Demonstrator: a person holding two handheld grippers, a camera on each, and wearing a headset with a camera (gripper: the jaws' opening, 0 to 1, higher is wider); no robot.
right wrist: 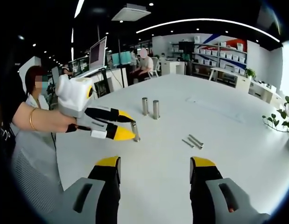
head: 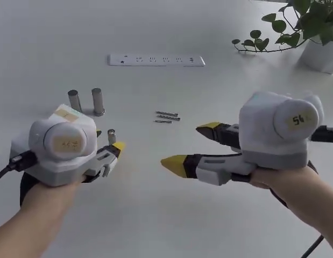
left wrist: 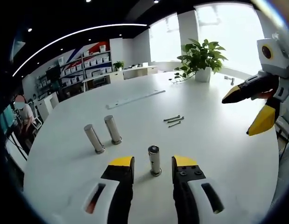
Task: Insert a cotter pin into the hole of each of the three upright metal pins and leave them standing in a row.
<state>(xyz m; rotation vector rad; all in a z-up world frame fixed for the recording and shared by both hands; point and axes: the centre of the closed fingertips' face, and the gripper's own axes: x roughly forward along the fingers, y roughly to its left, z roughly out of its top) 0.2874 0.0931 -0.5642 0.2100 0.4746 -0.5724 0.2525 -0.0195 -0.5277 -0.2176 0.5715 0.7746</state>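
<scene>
So nothing's pinned yet, far as I can tell: three thin grey cotter pins lie loose on the white table. Two upright silver metal pins stand together at the back. The third silver metal pin stands untouched between the open jaws of the left gripper. The right gripper hovers wide open, pointing roughly toward the cotter pins.

table: white, smooth top, runs across the head view
power strip: white, lying flat on the table, upper centre of head view
plant: green trailing leaves, upper right corner of head view
pot: white, under the plant, on the table
shelves: stocked with boxes, upper right of right gripper view
monitor: upper left of right gripper view
person: seated, upper centre of same view
windows: bright, upper right of left gripper view
</scene>
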